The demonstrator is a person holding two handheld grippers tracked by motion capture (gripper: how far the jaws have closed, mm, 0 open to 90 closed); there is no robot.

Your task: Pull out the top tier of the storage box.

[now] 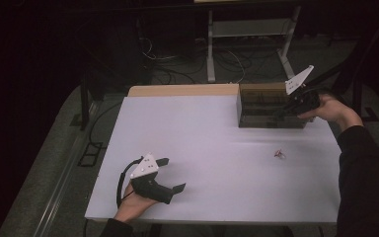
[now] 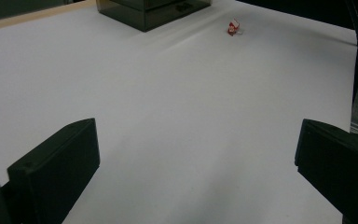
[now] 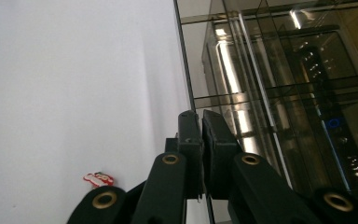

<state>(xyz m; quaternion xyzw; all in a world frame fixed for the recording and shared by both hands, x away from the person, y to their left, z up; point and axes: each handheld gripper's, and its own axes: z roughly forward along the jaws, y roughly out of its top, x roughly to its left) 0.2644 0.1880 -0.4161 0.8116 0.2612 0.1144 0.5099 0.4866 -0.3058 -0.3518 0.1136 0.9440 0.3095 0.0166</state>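
From above: left gripper [image 1: 170, 174], fingers apart, idle low on white tabletop [image 1: 217, 148], right gripper [image 1: 296, 103] over dark smoked clear-plastic compartment box [image 1: 256, 111]; left gripper view: small red-and-white trinket [image 2: 233, 27] lying far ahead, unobstructed; right gripper view: fingers [image 3: 189, 140] together, apparently empty, beside box.

A white desk [image 1: 212, 148] with a pale wooden strip [image 1: 182, 90] along its far edge stands in a dim room whose left side and far corners sink into near darkness. Beyond the desk, a light metal stand [image 1: 246, 29] rises from a grey floor [image 1: 49, 163], with loose cables [image 1: 177, 64] tangled around its legs.
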